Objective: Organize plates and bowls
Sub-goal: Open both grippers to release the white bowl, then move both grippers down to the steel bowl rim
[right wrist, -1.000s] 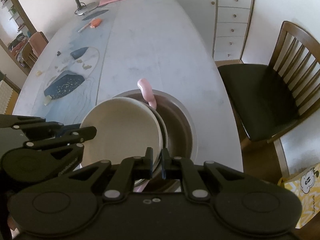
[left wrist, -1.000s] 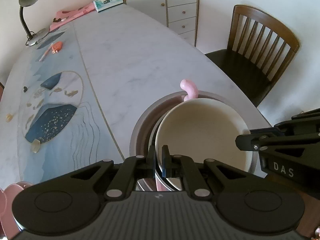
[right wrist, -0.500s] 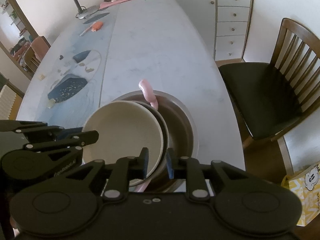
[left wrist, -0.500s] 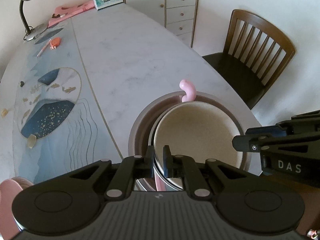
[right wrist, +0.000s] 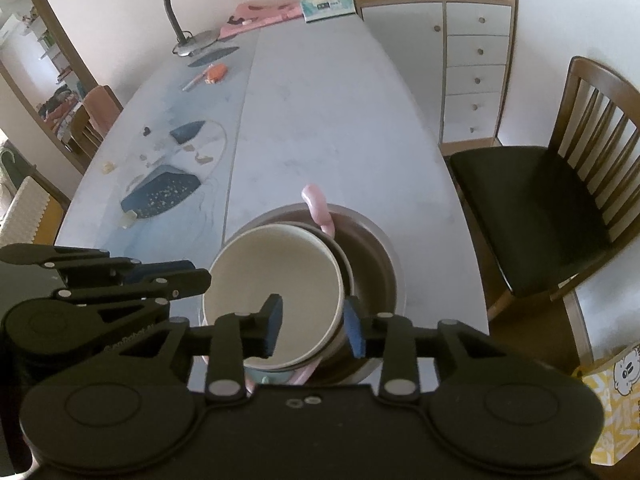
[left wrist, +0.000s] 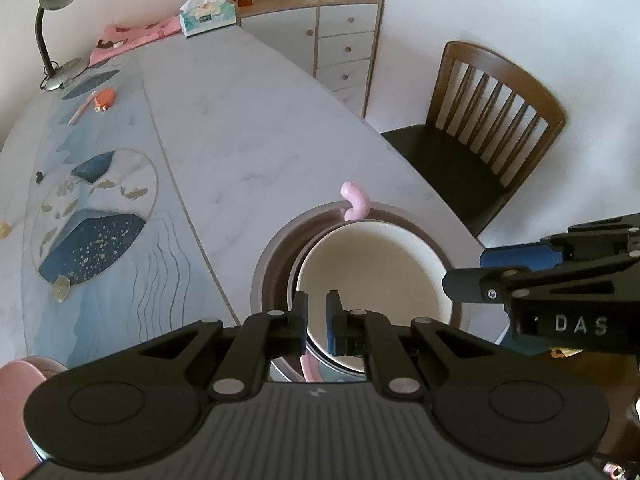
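A cream bowl (left wrist: 368, 272) sits nested in a darker dish inside a wide brown bowl (left wrist: 276, 264) near the table's front edge. A curved pink handle (left wrist: 356, 202) sticks up behind it. My left gripper (left wrist: 317, 318) is shut on the cream bowl's near left rim. In the right wrist view the cream bowl (right wrist: 276, 280) lies under my right gripper (right wrist: 314, 328). Its jaws are opening and straddle the bowl's right rim, pads clear of it. The brown bowl (right wrist: 372, 264) and pink handle (right wrist: 318, 208) show behind.
A wooden chair (right wrist: 560, 184) stands right of the table, with a drawer cabinet (right wrist: 476, 68) beyond it. A desk lamp (left wrist: 52, 32), a tissue box (left wrist: 206, 16), pink cloth and an orange item (left wrist: 105, 98) lie at the far end. A patterned mat (left wrist: 92, 216) covers the left side.
The right gripper's jaws have parted and let go of the cream bowl's rim. The left gripper keeps its hold. Both grippers have lifted slightly.
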`<state>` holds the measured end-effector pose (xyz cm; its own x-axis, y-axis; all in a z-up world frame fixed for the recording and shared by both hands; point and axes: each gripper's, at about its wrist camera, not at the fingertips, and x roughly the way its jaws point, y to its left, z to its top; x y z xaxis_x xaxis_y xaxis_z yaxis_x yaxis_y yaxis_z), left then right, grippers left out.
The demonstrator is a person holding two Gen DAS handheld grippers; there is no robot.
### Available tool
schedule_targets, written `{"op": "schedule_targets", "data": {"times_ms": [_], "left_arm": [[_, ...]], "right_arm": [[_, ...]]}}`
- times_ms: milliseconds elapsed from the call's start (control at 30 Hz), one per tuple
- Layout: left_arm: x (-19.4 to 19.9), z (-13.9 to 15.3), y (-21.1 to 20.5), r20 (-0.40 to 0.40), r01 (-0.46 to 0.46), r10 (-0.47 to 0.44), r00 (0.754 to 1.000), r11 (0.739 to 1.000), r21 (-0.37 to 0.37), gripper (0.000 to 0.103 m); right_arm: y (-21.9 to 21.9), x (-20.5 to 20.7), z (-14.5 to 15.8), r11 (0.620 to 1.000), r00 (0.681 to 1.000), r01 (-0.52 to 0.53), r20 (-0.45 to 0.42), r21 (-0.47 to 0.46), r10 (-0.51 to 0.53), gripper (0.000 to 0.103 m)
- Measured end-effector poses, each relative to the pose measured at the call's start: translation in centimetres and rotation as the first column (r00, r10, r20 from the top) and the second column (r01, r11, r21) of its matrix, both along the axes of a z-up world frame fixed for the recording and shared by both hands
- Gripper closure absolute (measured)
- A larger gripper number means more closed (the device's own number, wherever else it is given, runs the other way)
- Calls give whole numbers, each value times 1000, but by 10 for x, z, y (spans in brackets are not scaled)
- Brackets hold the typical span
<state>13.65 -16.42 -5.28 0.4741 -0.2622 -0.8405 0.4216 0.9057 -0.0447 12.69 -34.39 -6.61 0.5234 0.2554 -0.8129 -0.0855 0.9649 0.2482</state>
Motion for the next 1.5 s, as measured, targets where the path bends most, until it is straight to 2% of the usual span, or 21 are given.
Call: {"op": "schedule_targets", "data": {"times_ms": [233, 333, 367, 400, 467, 533, 667, 800, 1033, 1267, 1500], "left_arm": [[-3, 6, 11, 7, -7, 7, 1000, 999, -36, 93], [-2, 7, 19, 9, -26, 27, 1000, 998, -53, 76], [-2, 8, 22, 14, -34, 34, 999, 998, -58, 65], [-2, 8, 25, 21, -43, 44, 999, 997, -61, 51], [-3, 10, 30, 40, -60, 62, 997, 996, -66, 41], [0, 10, 34, 39, -66, 69, 997, 996, -67, 41], [6, 8, 43, 42, -90, 92, 995, 994, -55, 33], [12, 0, 50, 60, -97, 99, 993, 995, -33, 31], [31, -28, 58, 5, -103, 103, 995, 994, -39, 31], [46, -51, 61, -59, -74, 70, 996, 995, -66, 31], [58, -69, 63, -124, -86, 76, 989, 993, -75, 32]], "right_arm": [[-8, -8, 7, 1000, 1000, 4, 28, 8, -4, 55], [-14, -10, 9, 1000, 999, 12, 37, 15, -13, 51], [-17, -11, 9, 1000, 999, 16, 39, 19, -17, 49], [-19, -11, 9, 1000, 999, 20, 42, 22, -21, 45], [-24, -13, 10, 999, 998, 25, 52, 30, -27, 40], [-28, -14, 10, 999, 998, 28, 61, 28, -30, 38], [-34, -16, 9, 999, 995, 33, 89, -5, -33, 18], [-42, -14, -1, 999, 995, 37, 88, -21, -35, 9], [-58, -5, -30, 999, 998, 54, 34, 5, -54, 10], [-65, 3, -54, 998, 998, 58, -26, 24, -57, 22], [-62, 14, -71, 998, 996, 52, -75, 26, -50, 32]]}}
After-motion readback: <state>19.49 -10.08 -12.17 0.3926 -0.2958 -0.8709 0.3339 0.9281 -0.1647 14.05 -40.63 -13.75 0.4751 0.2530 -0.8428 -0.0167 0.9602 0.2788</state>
